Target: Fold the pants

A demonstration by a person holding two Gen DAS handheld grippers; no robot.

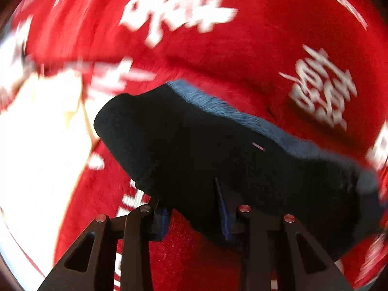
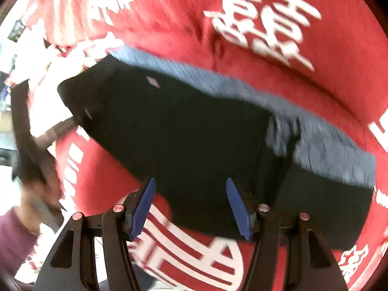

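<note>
Both views motion-blurred. Dark navy pants lie folded in a compact bundle on a red cloth printed with large white characters, a lighter blue edge along the far side. Left gripper: blue pads stand apart above the near edge of the bundle, nothing pinched. Right gripper: jaws spread wide over the pants' near edge, pads off the fabric. A person's hand and purple sleeve at lower left of right view.

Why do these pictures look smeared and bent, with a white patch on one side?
Left wrist view: motion blur smears the red cloth; bright glare whites out the left edge. Right wrist view: the dark pants blur too. The fisheye lens curves both, with dark corners.
</note>
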